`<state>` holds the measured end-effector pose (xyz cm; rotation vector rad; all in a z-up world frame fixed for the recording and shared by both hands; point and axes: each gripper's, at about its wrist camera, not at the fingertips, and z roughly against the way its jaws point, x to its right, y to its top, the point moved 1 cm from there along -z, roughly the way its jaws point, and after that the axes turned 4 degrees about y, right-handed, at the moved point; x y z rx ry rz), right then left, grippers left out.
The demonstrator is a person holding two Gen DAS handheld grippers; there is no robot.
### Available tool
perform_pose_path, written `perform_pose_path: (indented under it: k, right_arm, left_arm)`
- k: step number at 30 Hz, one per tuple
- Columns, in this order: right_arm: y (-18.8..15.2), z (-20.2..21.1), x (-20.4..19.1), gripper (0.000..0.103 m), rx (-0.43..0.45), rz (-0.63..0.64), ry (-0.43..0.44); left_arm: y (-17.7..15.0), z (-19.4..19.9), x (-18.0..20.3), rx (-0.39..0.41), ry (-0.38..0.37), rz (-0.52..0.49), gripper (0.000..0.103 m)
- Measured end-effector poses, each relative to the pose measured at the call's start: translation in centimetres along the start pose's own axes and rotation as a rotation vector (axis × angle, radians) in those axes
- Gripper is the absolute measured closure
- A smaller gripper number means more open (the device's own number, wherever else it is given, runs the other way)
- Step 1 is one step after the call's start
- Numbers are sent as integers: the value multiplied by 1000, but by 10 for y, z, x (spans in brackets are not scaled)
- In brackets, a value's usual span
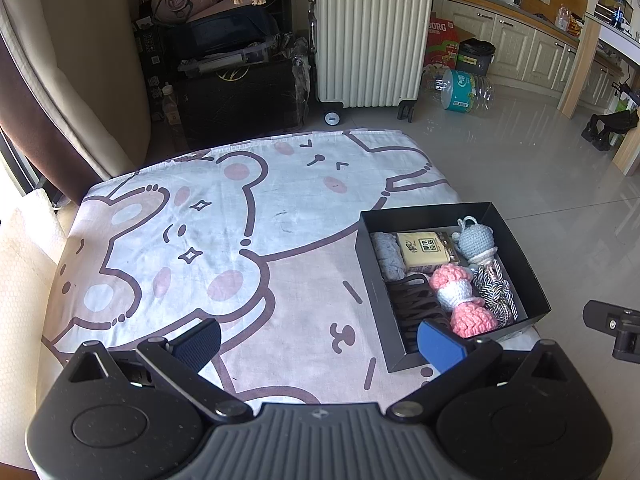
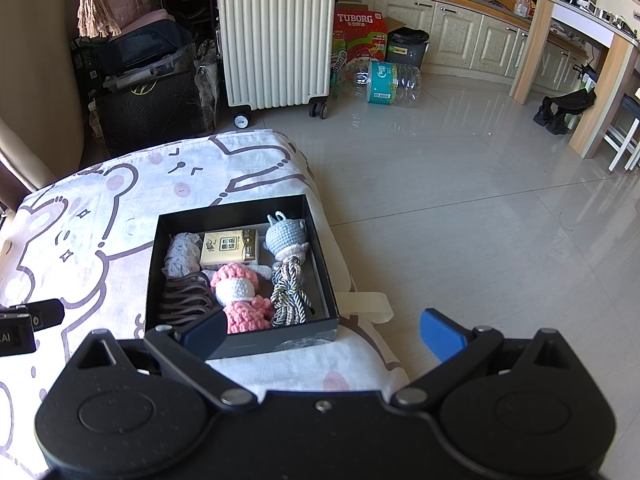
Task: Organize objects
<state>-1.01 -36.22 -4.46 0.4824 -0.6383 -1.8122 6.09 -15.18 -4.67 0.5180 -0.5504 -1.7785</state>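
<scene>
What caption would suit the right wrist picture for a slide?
Open right claw hovers before a black box packed with crocheted toys, tissue pack and cords on a cartoon-print cloth.

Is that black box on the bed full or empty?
Nearly full. The lidless black box holds a tissue pack, crocheted toys, cords and a striped rope, covering most of its floor.

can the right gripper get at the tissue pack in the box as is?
Probably yes. The right gripper is open and empty, hovering at the near edge of the open black box. The tissue pack lies face up with nothing on top; the pink crochet doll sits just in front, so come from above.
</scene>
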Motion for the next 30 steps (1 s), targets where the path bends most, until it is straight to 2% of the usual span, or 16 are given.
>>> perform_pose_path:
  k: [30]
  right_arm:
    - [0, 0, 0, 0, 0, 0, 0]
  left_arm:
    - [-2, 0, -1, -1, 7, -5, 0]
